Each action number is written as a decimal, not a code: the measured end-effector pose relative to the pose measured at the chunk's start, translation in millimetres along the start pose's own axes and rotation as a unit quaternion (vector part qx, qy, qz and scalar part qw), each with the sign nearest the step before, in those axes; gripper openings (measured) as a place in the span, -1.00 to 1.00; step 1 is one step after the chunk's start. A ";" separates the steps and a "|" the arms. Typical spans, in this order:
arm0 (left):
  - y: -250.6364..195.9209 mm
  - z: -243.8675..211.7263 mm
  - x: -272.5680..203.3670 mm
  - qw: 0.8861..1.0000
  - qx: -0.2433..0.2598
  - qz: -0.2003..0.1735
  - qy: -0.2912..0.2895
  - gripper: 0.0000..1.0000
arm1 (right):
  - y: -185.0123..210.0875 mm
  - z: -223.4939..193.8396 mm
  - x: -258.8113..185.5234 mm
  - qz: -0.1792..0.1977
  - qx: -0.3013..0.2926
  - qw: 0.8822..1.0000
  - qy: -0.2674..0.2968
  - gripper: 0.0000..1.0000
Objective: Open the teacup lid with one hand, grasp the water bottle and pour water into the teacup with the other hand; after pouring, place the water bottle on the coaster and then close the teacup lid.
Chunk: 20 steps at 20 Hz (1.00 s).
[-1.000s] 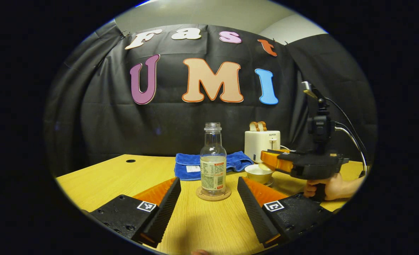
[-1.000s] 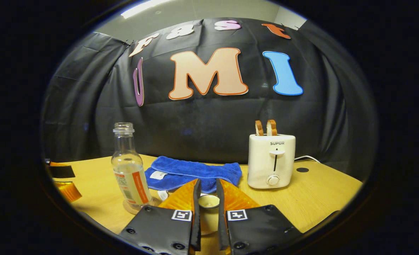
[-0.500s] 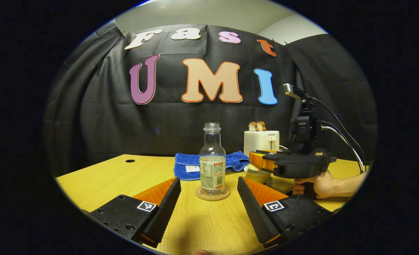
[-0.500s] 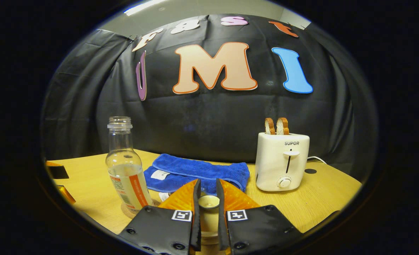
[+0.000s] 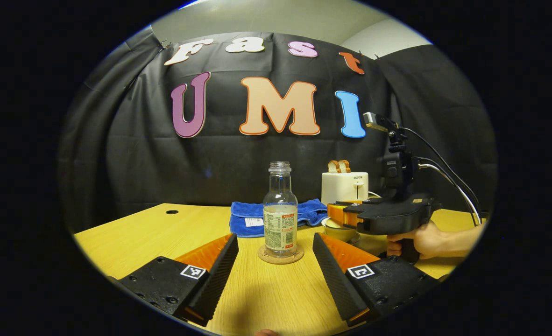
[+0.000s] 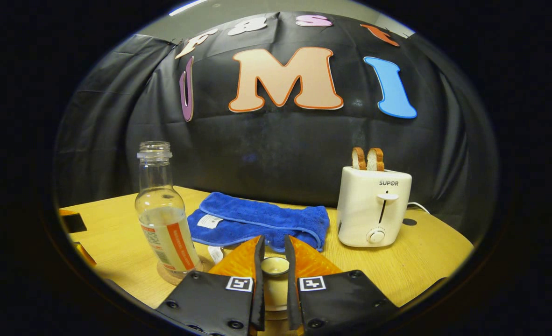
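The water bottle (image 5: 280,212) stands upright and uncapped on the round coaster (image 5: 281,256) near the middle of the desk (image 5: 131,235), with clear water filling roughly its lower half. To its right sits the pale teacup (image 5: 339,230); whether it holds water cannot be told.

In the right gripper view, the right gripper (image 6: 273,266) has its fingers (image 6: 259,261) drawn close on either side of the small knob of the teacup lid (image 6: 274,265), pinching it. In the left gripper view that same gripper lies level over the cup, a hand (image 5: 421,239) wrapped round its handle.

The left gripper (image 5: 276,261) hangs low over the near desk, fingers (image 5: 222,273) spread wide and holding nothing, the bottle framed between them but farther off.

A folded blue towel (image 6: 262,224) lies behind bottle and cup. A white toaster (image 6: 373,205) with two bread slices (image 6: 368,159) stands at the far right.
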<state>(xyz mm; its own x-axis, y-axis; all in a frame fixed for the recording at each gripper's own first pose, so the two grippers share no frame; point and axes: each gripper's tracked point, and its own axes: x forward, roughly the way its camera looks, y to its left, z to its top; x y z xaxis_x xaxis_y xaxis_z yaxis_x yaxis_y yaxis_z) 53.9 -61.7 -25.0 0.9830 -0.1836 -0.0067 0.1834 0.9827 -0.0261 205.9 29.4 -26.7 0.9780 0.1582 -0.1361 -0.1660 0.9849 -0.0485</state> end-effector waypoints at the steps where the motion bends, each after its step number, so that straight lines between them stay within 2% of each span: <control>1: -0.5 -0.9 -0.6 1.000 0.000 0.000 0.000 0.87 | 0.2 -0.1 -0.7 0.002 0.001 1.000 0.002 -0.56; 5: -0.7 -0.7 -0.4 1.000 0.000 0.000 0.000 0.87 | 0.7 -0.6 -0.5 0.007 0.003 1.000 0.004 -0.57; 8: -0.2 -0.8 -0.1 1.000 0.000 0.000 0.000 0.87 | 5.0 -0.5 -1.6 0.030 0.015 0.999 0.002 -0.52; 9: -0.1 -1.0 -0.5 1.000 0.000 0.000 0.000 0.87 | 6.1 0.5 -0.5 0.034 0.020 0.999 -0.001 -0.41; 14: 0.0 -0.8 -0.2 1.000 0.000 0.001 -0.001 0.87 | 1.9 4.8 -4.2 0.018 0.006 1.000 -0.017 -0.29; 20: -0.2 -1.1 -0.1 1.000 0.000 0.001 -0.001 0.87 | -5.9 16.1 -8.8 0.006 0.019 0.998 -0.055 0.48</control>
<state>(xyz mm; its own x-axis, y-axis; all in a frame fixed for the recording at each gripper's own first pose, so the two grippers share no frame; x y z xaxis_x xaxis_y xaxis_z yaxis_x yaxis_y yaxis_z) 53.7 -61.9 -26.1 0.9834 -0.1812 -0.0054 0.1810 0.9831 -0.0261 200.3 23.3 -9.3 0.9844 0.1740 -0.0270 -0.1744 0.9846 -0.0104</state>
